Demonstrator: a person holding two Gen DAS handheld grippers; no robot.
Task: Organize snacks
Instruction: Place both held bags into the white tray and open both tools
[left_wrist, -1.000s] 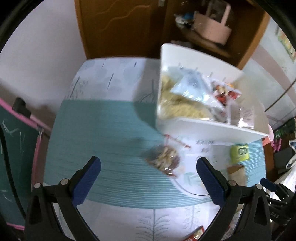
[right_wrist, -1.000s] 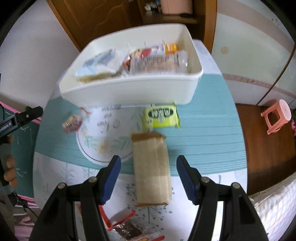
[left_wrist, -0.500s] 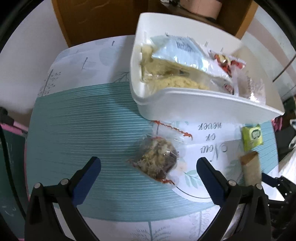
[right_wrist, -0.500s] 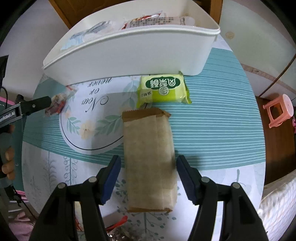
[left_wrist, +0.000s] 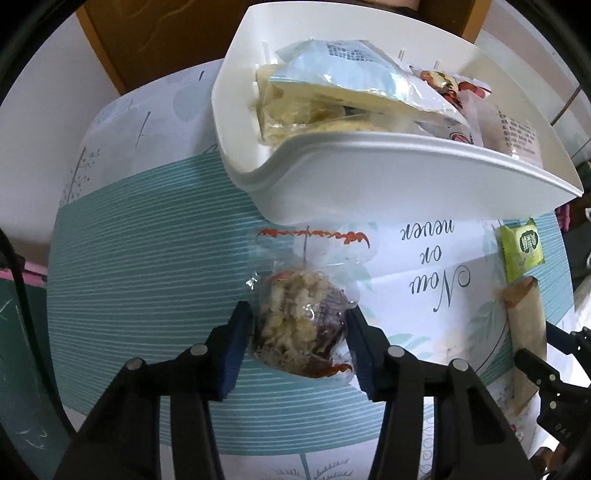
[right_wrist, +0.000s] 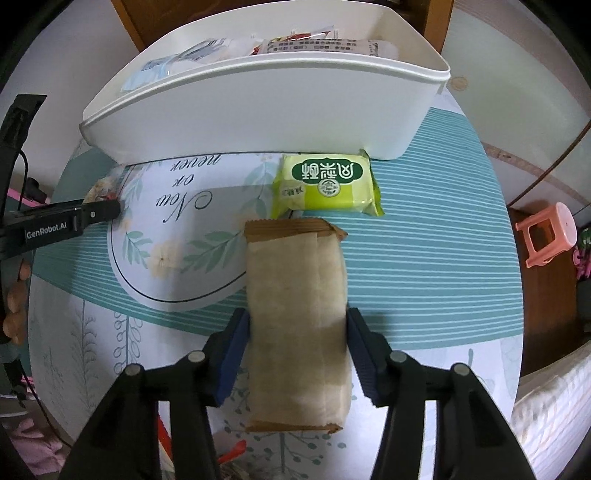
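My left gripper (left_wrist: 297, 338) is shut on a clear snack bag (left_wrist: 299, 325) of brown and pale pieces with a red zigzag seal, lying on the table mat. My right gripper (right_wrist: 297, 341) is shut on a long tan paper-wrapped snack (right_wrist: 297, 314) lying on the mat. A green packet (right_wrist: 327, 186) lies just beyond it, against the white bin (right_wrist: 258, 114). The bin (left_wrist: 369, 177) holds several snack bags. The tan snack (left_wrist: 526, 325) and green packet (left_wrist: 522, 251) also show at the right of the left wrist view.
The round table has a teal striped cloth (right_wrist: 424, 258) with a white printed circle. A pink stool (right_wrist: 546, 232) stands on the floor to the right. Red wrappers (right_wrist: 231, 452) lie near the table's front edge. A wooden cabinet (left_wrist: 166, 33) stands behind the table.
Both grippers moved forward and down to the table. The left closed on the clear snack bag; the right closed on the tan wrapped snack. Both were open before.
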